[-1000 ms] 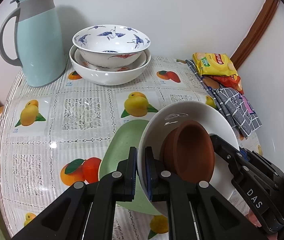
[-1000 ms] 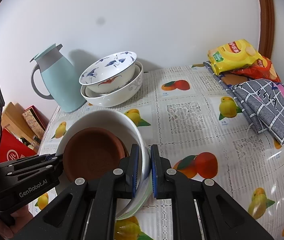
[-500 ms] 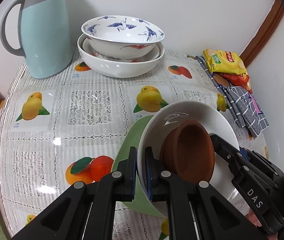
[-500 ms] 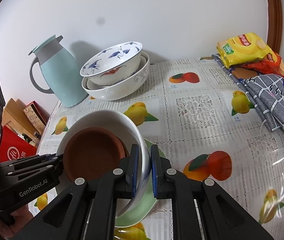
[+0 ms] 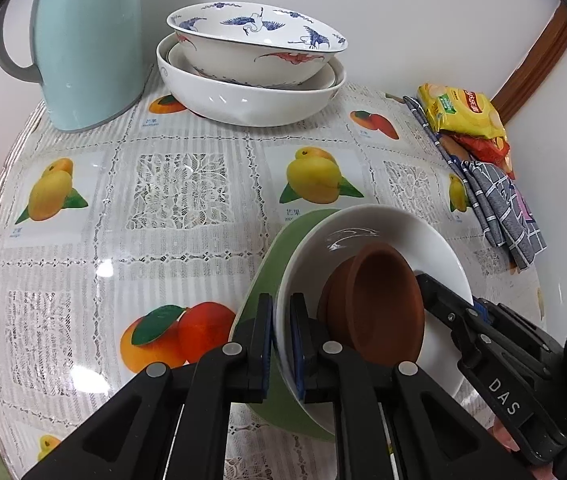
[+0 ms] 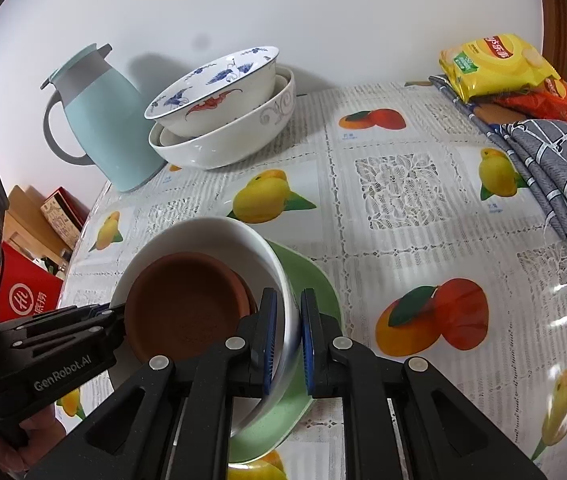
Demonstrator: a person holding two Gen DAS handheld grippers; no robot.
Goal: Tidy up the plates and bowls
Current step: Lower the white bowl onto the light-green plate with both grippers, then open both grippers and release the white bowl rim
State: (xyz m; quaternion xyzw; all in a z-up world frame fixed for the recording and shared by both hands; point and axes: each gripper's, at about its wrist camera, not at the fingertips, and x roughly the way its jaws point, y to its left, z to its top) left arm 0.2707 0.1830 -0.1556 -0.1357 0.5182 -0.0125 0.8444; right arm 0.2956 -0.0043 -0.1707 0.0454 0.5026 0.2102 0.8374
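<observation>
1. Since the earlier frames both tongs have come down with the load; the counter (image 5: 187, 184) looks closer, and the stacked bowls (image 5: 251, 80) by the blue jug (image 5: 83, 40) now sit higher in view.
2. Left tongs (image 5: 281, 344) are narrow, clamped on the near rim of the white bowl (image 5: 363, 236); right tongs (image 6: 287, 340) are narrow too, clamped on the opposite rim.
3. The white bowl sits tilted with a brown bowl (image 6: 187, 304) nested inside; the green plate (image 6: 307, 276) is right under it, whether touching I can't tell.
4. Key relation: from the left tongs the stacked bowls lie at 12 o'clock, well apart; from the right tongs, about 11 o'clock.
5. Both hands look equally near. Likely next: settle the bowl on the plate.
</observation>
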